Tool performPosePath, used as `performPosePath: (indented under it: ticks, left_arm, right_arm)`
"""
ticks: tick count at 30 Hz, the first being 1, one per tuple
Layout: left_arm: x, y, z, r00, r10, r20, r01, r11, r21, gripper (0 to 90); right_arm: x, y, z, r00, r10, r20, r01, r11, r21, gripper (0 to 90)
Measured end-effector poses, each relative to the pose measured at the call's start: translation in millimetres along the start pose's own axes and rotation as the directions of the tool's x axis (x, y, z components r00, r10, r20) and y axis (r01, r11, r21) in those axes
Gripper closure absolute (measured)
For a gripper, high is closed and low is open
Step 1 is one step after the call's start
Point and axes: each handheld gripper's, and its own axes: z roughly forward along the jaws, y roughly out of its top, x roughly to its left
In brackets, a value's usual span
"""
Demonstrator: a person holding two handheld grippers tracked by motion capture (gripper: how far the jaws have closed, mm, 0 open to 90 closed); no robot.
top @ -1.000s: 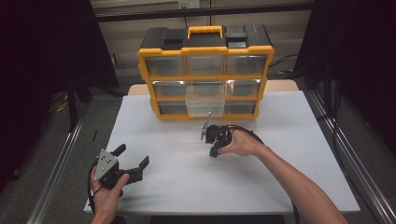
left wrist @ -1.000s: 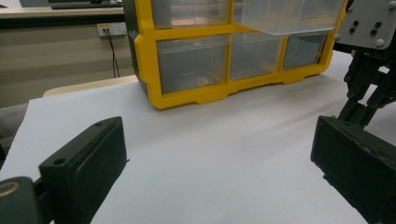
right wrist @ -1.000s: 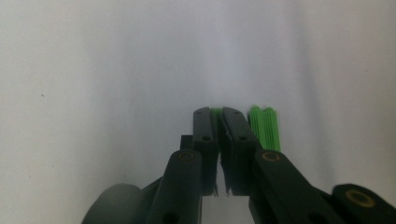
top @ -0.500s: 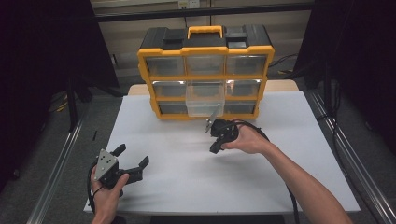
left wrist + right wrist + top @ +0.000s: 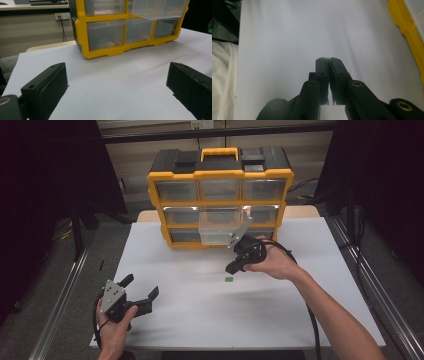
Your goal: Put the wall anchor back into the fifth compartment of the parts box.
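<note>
Green flat piece, thin and small, sat pinched in the pressed-together right claw mid-frame before the yellow drawer organiser with its middle drawer out, apparently undelivered, while the left claw rested spread lower left on the white desk.

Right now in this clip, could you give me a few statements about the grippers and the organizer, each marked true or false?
1. The left gripper is open and holds nothing. True.
2. The right gripper is wide open. False: its jaws are shut on a thin green piece.
3. A middle drawer of the yellow organizer is pulled out. True.
4. The organizer lies flat on its back. False: it stands upright on the white table, handle on top.
5. A small green bit lies on the table under the right gripper. True.
</note>
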Motion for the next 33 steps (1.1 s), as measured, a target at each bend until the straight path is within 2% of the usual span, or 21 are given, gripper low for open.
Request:
performPosePath:
  ticks: [2,5,6,9,12,13,14,20,29,33]
  left_arm:
    - [0.5,0.2,-0.2,1.0000,0.007,0.004,-0.007,1.0000,0.004,3.6]
    - [0.1,0.9,-1.6,0.9999,-0.011,0.002,0.011,0.9999,-0.001,3.7]
    - [-0.8,0.6,-1.2,0.9998,-0.021,0.000,0.021,0.9997,-0.015,3.7]
    - [0.9,1.2,-3.1,0.9998,-0.013,-0.016,0.013,0.9998,-0.014,3.7]
    - [1.2,0.9,-2.5,0.9998,-0.019,-0.007,0.019,0.9997,-0.017,3.7]
    - [1.6,1.1,-2.4,0.9999,-0.009,-0.009,0.009,0.9998,-0.015,3.7]
    - [1.2,1.0,-1.9,0.9999,-0.016,0.001,0.016,0.9998,-0.015,3.7]
    - [1.1,0.9,-1.2,0.9998,-0.017,-0.014,0.017,0.9998,-0.010,3.7]
    - [1.0,0.8,-1.3,0.9997,-0.023,-0.011,0.023,0.9996,-0.019,3.7]
    - [1.9,0.4,-1.5,0.9997,-0.017,-0.018,0.017,0.9998,0.000,3.7]
  right_arm:
    - [1.2,3.3,-8.3,1.0000,-0.003,0.004,0.003,1.000,-0.018,85.6]
    - [3.4,11.3,-24.2,0.9997,-0.018,0.019,0.019,0.999,-0.049,85.6]
    - [3.4,11.3,-24.2,0.9997,-0.018,0.019,0.019,0.999,-0.049,85.6]
    - [5.4,16.9,-37.0,0.9989,-0.034,0.033,0.037,0.996,-0.084,85.6]
    - [6.5,21.0,-47.8,0.9982,-0.041,0.043,0.045,0.994,-0.101,85.6]
    - [5.9,22.8,-53.4,0.9978,-0.042,0.052,0.048,0.993,-0.108,85.6]
    - [5.9,22.8,-53.4,0.9978,-0.042,0.052,0.048,0.993,-0.108,85.6]
    - [2.7,31.5,-71.5,0.9954,-0.048,0.083,0.059,0.989,-0.134,85.5]
    - [-4.6,59.0,-97.9,0.9909,-0.052,0.124,0.070,0.987,-0.145,85.5]
    - [-11.8,69.8,-111.6,0.9879,-0.040,0.150,0.065,0.984,-0.164,85.5]
